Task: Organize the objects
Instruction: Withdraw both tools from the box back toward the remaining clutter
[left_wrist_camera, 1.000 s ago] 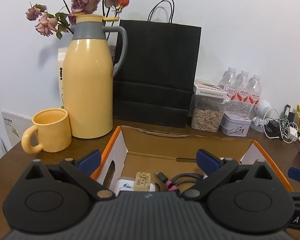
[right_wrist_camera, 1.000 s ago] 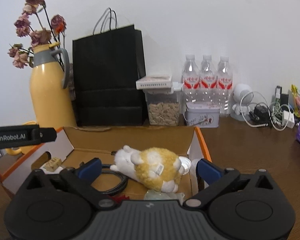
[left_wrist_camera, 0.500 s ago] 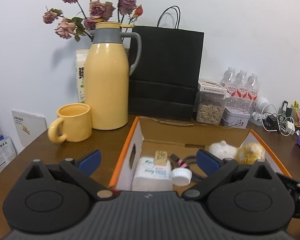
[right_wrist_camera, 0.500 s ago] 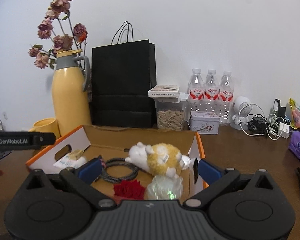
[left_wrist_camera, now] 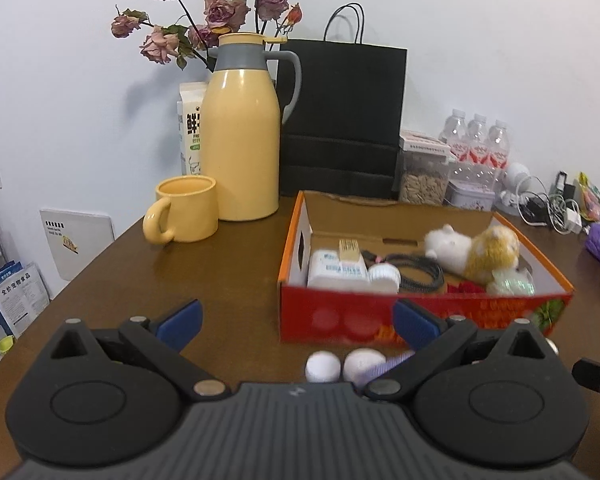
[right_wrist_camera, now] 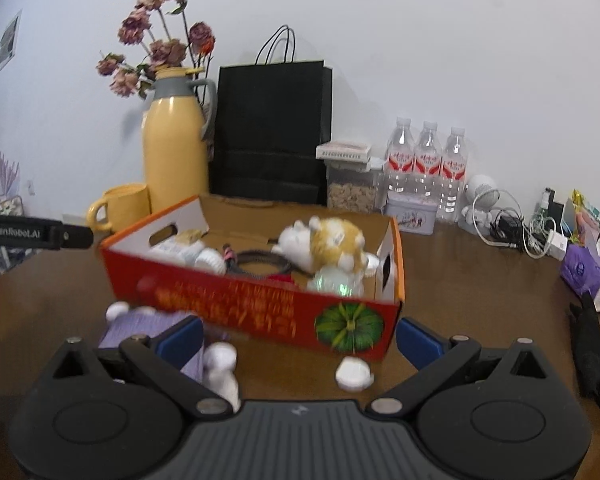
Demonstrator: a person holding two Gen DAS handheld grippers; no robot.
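The purple toy [right_wrist_camera: 148,326] lies on the desk [right_wrist_camera: 460,300] before the box [right_wrist_camera: 260,304], nearer the wide, empty right tool [right_wrist_camera: 298,338]; the left tool [left_wrist_camera: 296,320] is also wide.

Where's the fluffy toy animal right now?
The plush toy lies inside the cardboard box, toward its right end, beside the coiled cable.

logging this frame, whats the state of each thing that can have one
left gripper: open, holding nothing
right gripper: open, holding nothing
cardboard box: open top, filled with items
plush toy: lying on its side in the box
flask: upright, lid on
mug: upright
paper bag: standing upright
water bottles: upright, capped
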